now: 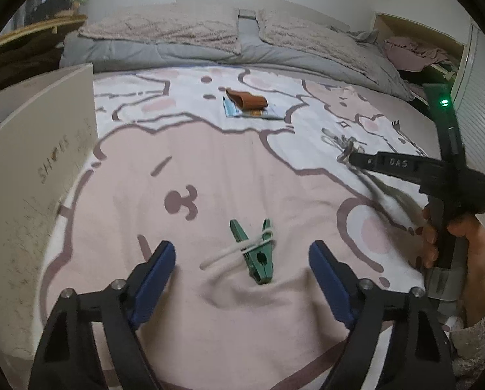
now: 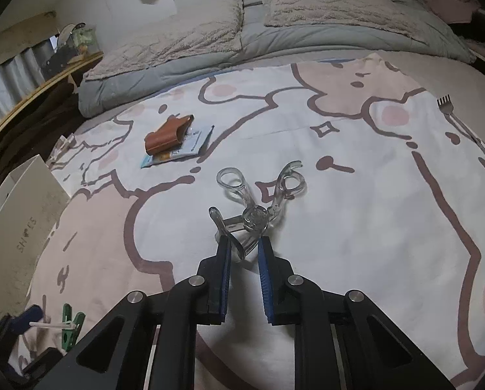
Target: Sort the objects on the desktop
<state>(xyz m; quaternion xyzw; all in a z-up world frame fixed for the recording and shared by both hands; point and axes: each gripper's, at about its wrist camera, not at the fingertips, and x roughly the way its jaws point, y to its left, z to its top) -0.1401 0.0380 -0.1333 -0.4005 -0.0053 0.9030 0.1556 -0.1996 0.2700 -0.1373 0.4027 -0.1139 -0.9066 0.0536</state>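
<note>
You are working over a bed spread with a pink and white cartoon-print blanket (image 2: 356,227), pillows at the far end and a white shoe box (image 1: 37,169) at the left. Your left gripper (image 1: 242,256) hangs wide open and empty, a green clothespin (image 1: 257,253) with a white cord lying between its fingers; the peg's long axis runs away from you, its forked handles pointing toward the pillows. Your right gripper (image 2: 244,248) is nearly closed around the near end of clear plastic scissors-style tongs (image 2: 258,204), whose finger loops point away. Both look light, stiff and probably slippery; grip the peg across its flat sides. Farther off lie a brown leather case (image 2: 166,138) and a metal back scratcher (image 2: 463,126).
</note>
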